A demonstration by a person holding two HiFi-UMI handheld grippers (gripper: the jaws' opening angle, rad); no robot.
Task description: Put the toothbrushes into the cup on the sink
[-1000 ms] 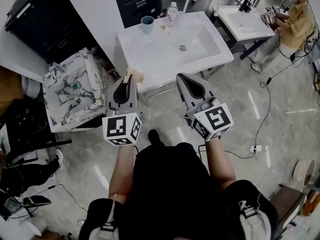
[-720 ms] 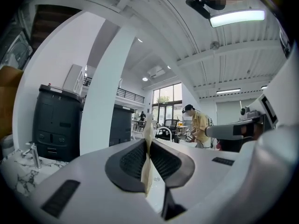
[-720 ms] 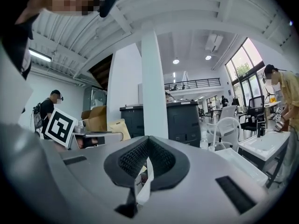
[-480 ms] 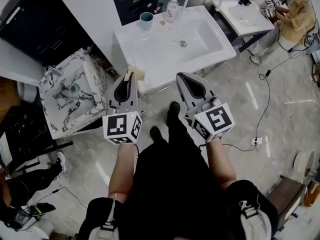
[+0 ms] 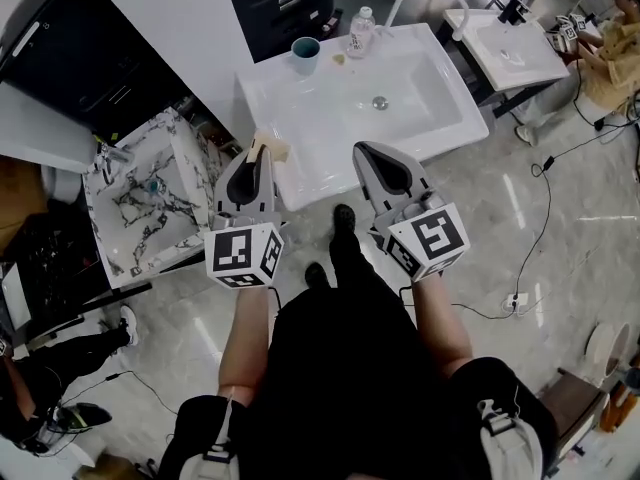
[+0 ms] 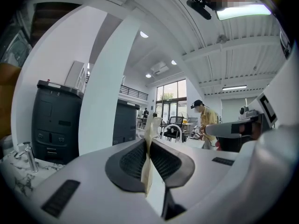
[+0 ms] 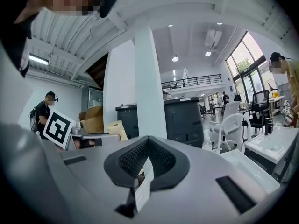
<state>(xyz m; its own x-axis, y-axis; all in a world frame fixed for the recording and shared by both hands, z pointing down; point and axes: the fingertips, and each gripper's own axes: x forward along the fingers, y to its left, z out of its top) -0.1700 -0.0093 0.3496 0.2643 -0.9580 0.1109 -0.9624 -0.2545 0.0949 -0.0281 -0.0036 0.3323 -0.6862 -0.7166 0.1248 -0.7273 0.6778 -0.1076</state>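
Observation:
A teal cup (image 5: 306,53) stands at the back left corner of the white sink (image 5: 300,118), far ahead of both grippers. No toothbrush is recognisable in any view. My left gripper (image 5: 257,158) (image 6: 148,146) hovers over the sink's near left corner, shut on a flat cream-coloured strip (image 5: 269,148) (image 6: 150,139) that sticks out past its tips. What the strip is cannot be made out. My right gripper (image 5: 366,155) (image 7: 147,154) is held level beside it at the sink's front edge, jaws shut with nothing visibly held.
A plastic bottle (image 5: 360,31) stands on the sink's back rim next to the cup. A marble-patterned basin (image 5: 130,198) sits to the left, dark cabinets (image 5: 100,63) behind it. Another white sink (image 5: 510,48) and a seated person (image 5: 612,53) are at right. Cables (image 5: 515,298) lie on the floor.
The person has stepped towards the sink, one foot coming forward, and the sink has shifted slightly right in the head view. Both grippers keep the same pose and stay shut.

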